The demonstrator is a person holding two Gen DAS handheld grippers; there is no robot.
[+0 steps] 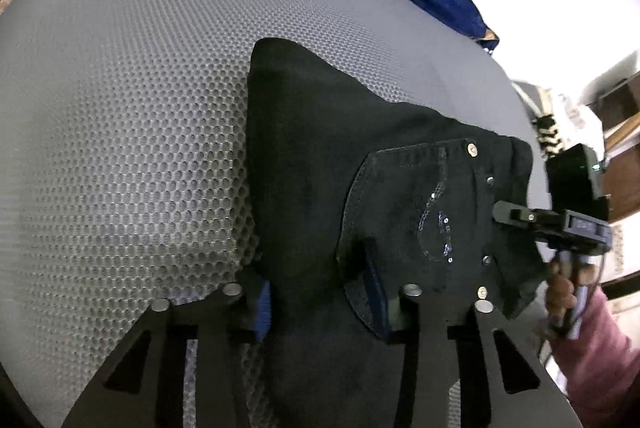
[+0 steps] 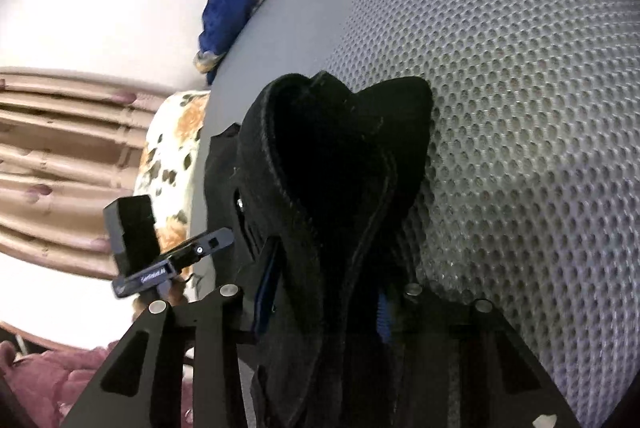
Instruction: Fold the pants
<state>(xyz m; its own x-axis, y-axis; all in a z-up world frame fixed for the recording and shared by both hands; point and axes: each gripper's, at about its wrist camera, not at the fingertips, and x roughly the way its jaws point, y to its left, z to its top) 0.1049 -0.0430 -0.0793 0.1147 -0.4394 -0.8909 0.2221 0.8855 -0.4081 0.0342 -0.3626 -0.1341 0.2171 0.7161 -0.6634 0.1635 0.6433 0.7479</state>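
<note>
Both grippers (image 1: 320, 312) (image 2: 320, 308) clenched the limp, heavy pants (image 1: 340, 155) near the mat's (image 1: 120, 107) edge; waistband gave firmest hold.

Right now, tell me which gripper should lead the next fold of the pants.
Probably neither alone. The left gripper has the black pants between its fingers near the pocket, and the right gripper has bunched fabric between its own, so both should carry the fold across the grey mesh mat.

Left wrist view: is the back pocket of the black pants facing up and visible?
Yes. The stitched back pocket with its metal rivets lies face-up on the black pants, which rest on the grey mesh surface.
</note>
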